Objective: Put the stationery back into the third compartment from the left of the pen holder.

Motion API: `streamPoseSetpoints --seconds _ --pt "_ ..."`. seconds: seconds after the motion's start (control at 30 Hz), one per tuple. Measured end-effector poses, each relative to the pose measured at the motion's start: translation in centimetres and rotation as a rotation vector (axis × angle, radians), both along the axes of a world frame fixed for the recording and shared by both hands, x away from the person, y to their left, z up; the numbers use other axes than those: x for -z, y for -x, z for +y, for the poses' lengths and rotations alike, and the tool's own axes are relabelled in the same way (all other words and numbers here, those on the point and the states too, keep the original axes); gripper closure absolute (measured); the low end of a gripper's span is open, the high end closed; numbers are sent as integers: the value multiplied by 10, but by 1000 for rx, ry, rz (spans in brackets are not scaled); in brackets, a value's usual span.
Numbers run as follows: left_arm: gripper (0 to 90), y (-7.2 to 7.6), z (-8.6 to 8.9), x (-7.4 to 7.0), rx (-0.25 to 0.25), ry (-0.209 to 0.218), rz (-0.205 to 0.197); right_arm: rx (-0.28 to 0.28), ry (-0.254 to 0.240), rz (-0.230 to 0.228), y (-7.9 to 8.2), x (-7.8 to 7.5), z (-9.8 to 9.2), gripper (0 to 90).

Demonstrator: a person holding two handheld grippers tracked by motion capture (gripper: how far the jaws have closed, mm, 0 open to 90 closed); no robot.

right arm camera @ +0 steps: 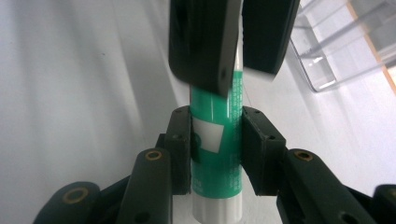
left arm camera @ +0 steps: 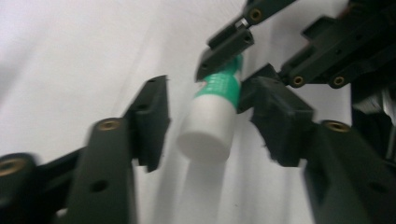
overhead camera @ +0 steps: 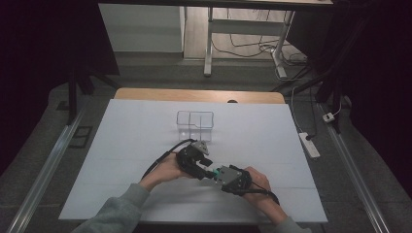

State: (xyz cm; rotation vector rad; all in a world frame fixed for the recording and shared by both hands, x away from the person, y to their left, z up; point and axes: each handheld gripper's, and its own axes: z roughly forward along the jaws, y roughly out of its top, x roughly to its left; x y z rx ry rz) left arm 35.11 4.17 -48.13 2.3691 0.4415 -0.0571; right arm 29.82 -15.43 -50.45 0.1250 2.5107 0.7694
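At the near middle of the white tabletop (overhead camera: 145,145), item one: a glue stick (right arm camera: 217,154), green body with a white label patch and a white cap at one end. It is held off the surface between my two claws, which meet tip to tip just in front of me.

Item two: my right claw (right arm camera: 216,149). Its two black jaws are clamped on the green body of the glue stick, one pad on each side, pressing flat against it. In the high view this claw (overhead camera: 214,174) sits at the right of the pair, my right hand behind it.

Item three: my left claw (left arm camera: 210,126). Its jaws stand apart on either side of the white cap end, with a clear gap on the one side; the other pad is close to the cap, and I cannot tell whether it touches. It holds nothing firmly. In the high view it (overhead camera: 201,167) sits at the left of the pair, a black cable looping back from it across the tabletop toward my grey sleeve (overhead camera: 119,206).

Item four: a clear plastic organiser (overhead camera: 195,125) with two compartments, standing upright farther back on the tabletop, well apart from both claws.
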Motion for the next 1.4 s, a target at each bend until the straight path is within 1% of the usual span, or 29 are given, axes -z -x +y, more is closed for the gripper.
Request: streamPoseSetpoints --seconds 0.03,0.07,0.1,0.13,0.17,0.2,0.23,0.3,0.33,0.37,0.4,0.47,0.53,0.57,0.63,0.7,0.73,0.77,0.8,0.9,1.03,1.07,1.23,1.27,1.4 --pt "381 0 2 -1 -30 11 -14 2 -1 -1 -2 -1 -2 655" --pt "349 1 4 -1 -60 18 -27 8 -16 7 -3 -1 -3 655" --pt "349 1 6 -2 -86 19 -36 8 -16 7 -3 -1 -3 655" --pt "309 1 7 -2 -103 22 -41 20 -41 16 -6 -1 -6 655" --pt "309 1 8 -1 -108 24 -41 20 -41 16 -6 -1 -6 655" --pt "293 1 9 -1 -119 23 -43 35 -48 28 -7 -2 -9 655" --pt "292 1 10 -1 -126 27 -50 49 -69 34 -8 -1 -10 655" --pt "292 2 12 0 -137 36 -53 55 -66 33 -10 -2 -12 655" --pt "293 3 14 0 -137 34 -59 86 -90 45 -11 -2 -14 655" --pt "293 3 15 -1 -139 36 -64 86 -90 45 -11 -2 -14 655" --pt "292 4 16 -1 -147 41 -67 96 -103 57 -13 -3 -16 654" --pt "293 6 19 -1 -155 52 -78 113 -140 73 -15 -3 -19 654" --pt "293 7 22 -1 -165 59 -90 126 -170 102 -18 -4 -23 654" --pt "295 7 24 -1 -170 61 -96 133 -186 105 -19 -3 -25 654" --pt "301 8 28 0 -180 63 -101 148 -210 126 -21 -3 -28 654" --pt "304 10 32 1 -181 45 -107 161 -234 139 -22 -4 -30 655" --pt "304 11 35 2 -172 22 -119 167 -243 145 -22 -4 -31 654" --pt "304 13 38 2 -174 15 -124 168 -250 149 -23 -4 -33 654" --pt "305 14 40 3 -178 13 -124 179 -270 158 -23 -4 -34 654" --pt "304 18 48 3 -192 11 -133 189 -282 166 -24 -4 -36 654" --pt "308 23 56 3 -232 27 -149 197 -301 162 -25 -4 -39 654" --pt "308 24 59 3 -240 26 -155 200 -298 161 -24 -5 -40 654" --pt "308 30 72 4 -291 19 -176 207 -314 157 -24 -5 -44 654" --pt "309 32 74 5 -307 23 -177 208 -314 156 -24 -5 -45 654" --pt "308 35 84 8 -345 15 -181 211 -324 150 -23 -6 -49 654"
